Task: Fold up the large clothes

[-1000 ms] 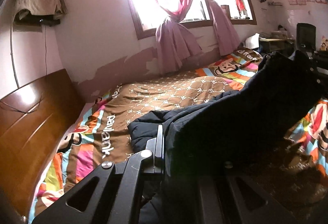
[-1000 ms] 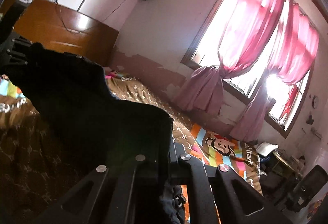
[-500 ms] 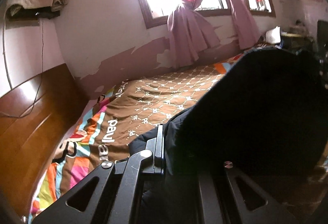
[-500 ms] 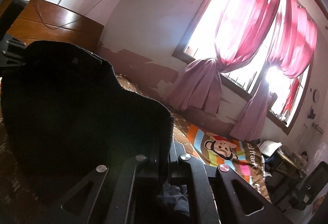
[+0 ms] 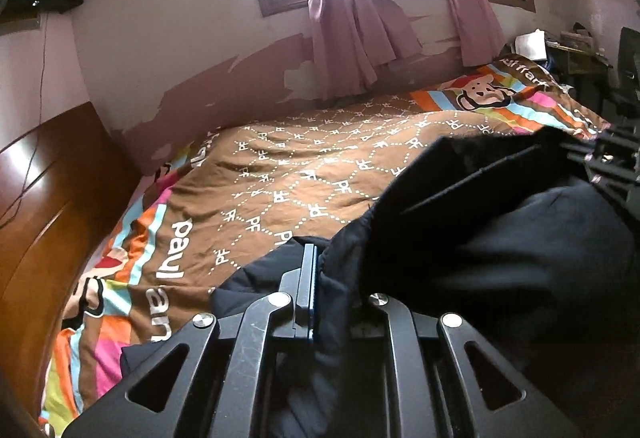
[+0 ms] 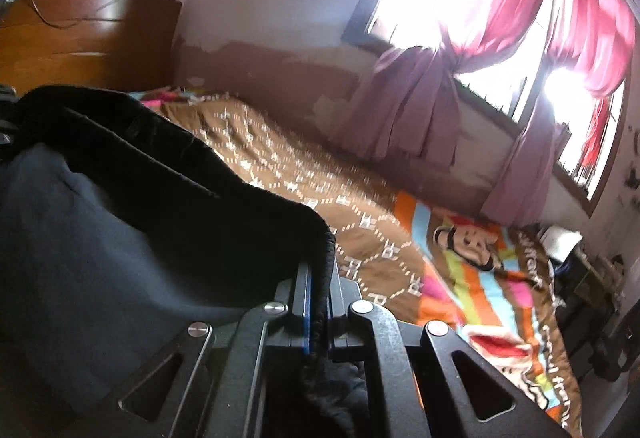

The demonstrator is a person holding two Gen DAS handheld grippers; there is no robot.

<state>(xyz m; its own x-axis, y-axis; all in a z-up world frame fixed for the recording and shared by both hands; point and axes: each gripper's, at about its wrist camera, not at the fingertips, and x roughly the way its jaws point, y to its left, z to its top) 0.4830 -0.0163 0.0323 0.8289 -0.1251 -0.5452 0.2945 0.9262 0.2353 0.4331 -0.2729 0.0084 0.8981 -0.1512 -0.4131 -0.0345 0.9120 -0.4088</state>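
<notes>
Fabric, dark and bulky, made up the jacket (image 5: 500, 238), which hung as a slack span between the two grippers above the bedspread (image 5: 304, 173), its long axis running from one hand to the other and its lower folds already bunched on the bed close under the cameras. The left gripper (image 5: 320, 278) had one end of the hem between its fingers (image 5: 308, 278); those jaws were opening, cloth still lying in the gap. The right gripper (image 6: 318, 278) pinched a thick corded edge hard, its fingers (image 6: 304, 290) pressed together on it. In the left view the right gripper showed at the far right end of the span (image 5: 608, 161), so neither hand was nearer the jacket: each sat at one end. Both tools pointed forward and somewhat downward toward the window wall, the right one tilted. The coming move probably turned on that axis: laying the held edge flat across the bed, square to the headboard (image 5: 44, 197), before the right hand let go.
</notes>
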